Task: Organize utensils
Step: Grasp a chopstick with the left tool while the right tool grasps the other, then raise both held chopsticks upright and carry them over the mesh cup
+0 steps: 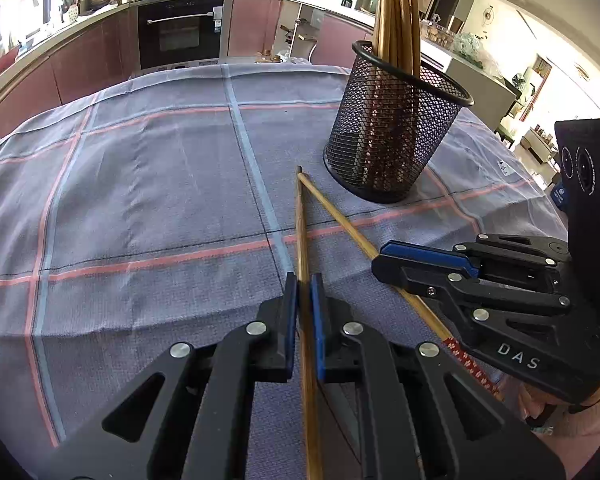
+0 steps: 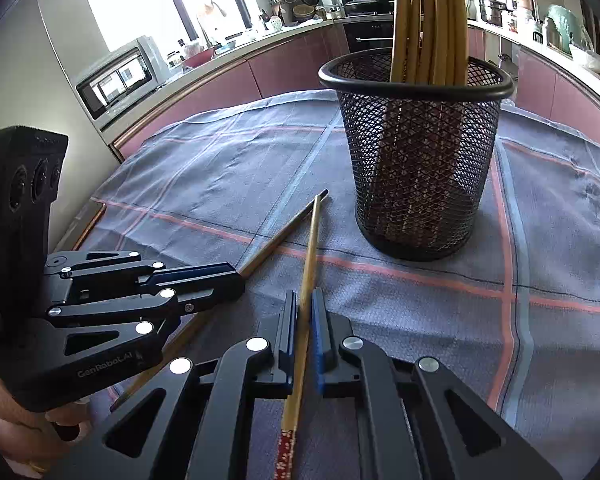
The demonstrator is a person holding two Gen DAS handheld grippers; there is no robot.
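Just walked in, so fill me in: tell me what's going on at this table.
A person is tidying chopsticks with a gripper in each hand. The left gripper is shut on one chopstick, the right gripper on another chopstick. Their tips nearly meet beside the mesh cup, which already holds several chopsticks.

- The tops of the bamboo chopsticks (image 1: 396, 8) standing in the black wire-mesh cup (image 1: 396, 128) are cut off by the upper edge.
- The patterned end of the loose bamboo chopstick (image 2: 306, 280) is cut off at the bottom edge.
- Countertop clutter is too small to be identified.
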